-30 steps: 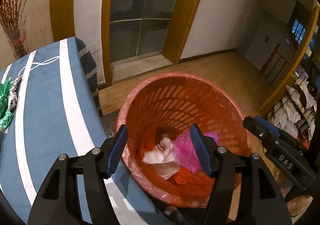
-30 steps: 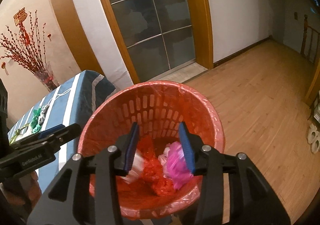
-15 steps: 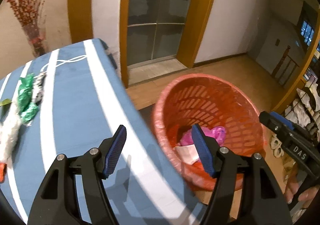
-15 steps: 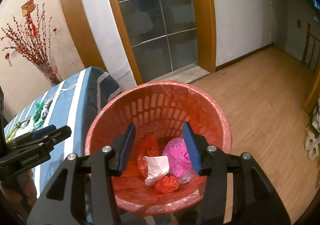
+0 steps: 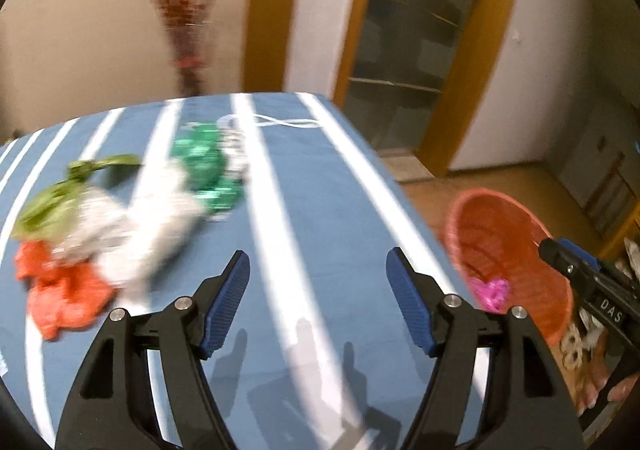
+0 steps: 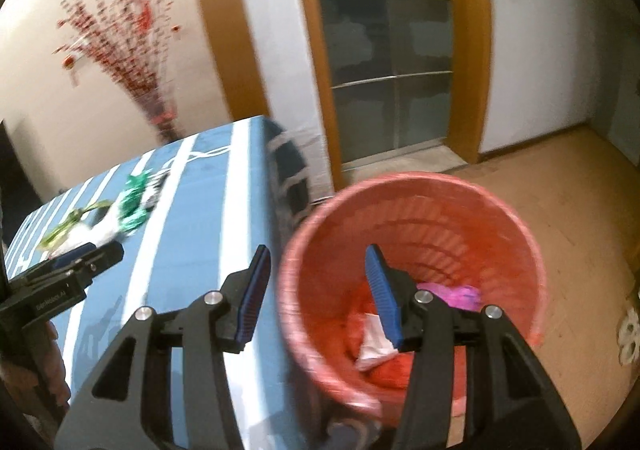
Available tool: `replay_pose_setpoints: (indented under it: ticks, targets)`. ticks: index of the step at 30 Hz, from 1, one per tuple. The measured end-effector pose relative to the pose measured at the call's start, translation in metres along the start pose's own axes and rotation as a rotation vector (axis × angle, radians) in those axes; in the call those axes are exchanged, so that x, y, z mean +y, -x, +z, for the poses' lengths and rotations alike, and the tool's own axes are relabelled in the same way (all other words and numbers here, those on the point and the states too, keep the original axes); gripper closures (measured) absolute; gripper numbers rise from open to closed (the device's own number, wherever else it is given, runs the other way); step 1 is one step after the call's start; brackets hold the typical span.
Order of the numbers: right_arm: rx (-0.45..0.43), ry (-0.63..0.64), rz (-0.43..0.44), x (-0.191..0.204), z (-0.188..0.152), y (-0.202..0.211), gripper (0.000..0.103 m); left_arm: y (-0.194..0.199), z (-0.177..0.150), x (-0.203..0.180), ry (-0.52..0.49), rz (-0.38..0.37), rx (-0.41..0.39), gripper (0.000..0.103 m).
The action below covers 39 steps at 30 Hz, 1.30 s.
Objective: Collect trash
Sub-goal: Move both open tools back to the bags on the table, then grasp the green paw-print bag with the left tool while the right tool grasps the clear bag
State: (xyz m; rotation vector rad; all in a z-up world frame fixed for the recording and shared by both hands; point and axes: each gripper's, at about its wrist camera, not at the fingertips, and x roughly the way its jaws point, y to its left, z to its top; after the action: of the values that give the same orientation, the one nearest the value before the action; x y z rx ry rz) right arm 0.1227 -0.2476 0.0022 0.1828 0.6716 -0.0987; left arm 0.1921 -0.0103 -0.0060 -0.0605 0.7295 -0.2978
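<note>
Blue pads on my left gripper (image 5: 318, 298) are spreading, nothing between them, over the striped cloth (image 5: 320, 218). My right gripper (image 6: 316, 296) is parted, empty, straddling the bin (image 6: 416, 202) rim. Beyond the left: trash (image 5: 120, 218) heaped on the cloth, more inside the bin.

Crumpled orange (image 5: 64, 298), white (image 5: 140, 234), green wrappers (image 5: 204, 166) heaped on striped blue tablecloth (image 5: 328, 218); orange slatted plastic bin (image 6: 416, 262) alongside holds pink (image 6: 460, 296), white scraps (image 6: 374, 346).
</note>
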Motion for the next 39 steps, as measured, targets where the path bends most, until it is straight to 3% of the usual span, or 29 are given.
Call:
replay_pose_setpoints:
  ticks: [12, 20, 29, 31, 32, 34, 39]
  targets:
    - [0.048, 0.180, 0.203, 0.165, -0.002, -0.050, 0.054, 0.043, -0.013, 0.130, 0.173, 0.188, -0.076, 0.032]
    - [0.086, 0.221, 0.247, 0.247, -0.001, -0.092, 0.054, 0.063, -0.019, 0.192, 0.254, 0.263, -0.107, 0.032]
    - [0.183, 0.203, 0.233, 0.267, -0.007, -0.126, 0.054, 0.063, -0.023, 0.223, 0.318, 0.274, -0.106, 0.032]
    - [0.200, 0.202, 0.250, 0.266, -0.012, -0.128, 0.058, 0.062, -0.020, 0.224, 0.324, 0.270, -0.106, 0.032]
    - [0.205, 0.207, 0.265, 0.266, -0.014, -0.128, 0.067, 0.063, -0.019, 0.224, 0.325, 0.270, -0.107, 0.032]
    - [0.201, 0.222, 0.272, 0.265, -0.016, -0.125, 0.075, 0.060, -0.014, 0.224, 0.324, 0.267, -0.108, 0.032]
    - [0.190, 0.227, 0.287, 0.252, -0.016, -0.112, 0.078, 0.056, 0.000, 0.219, 0.311, 0.265, -0.114, 0.032]
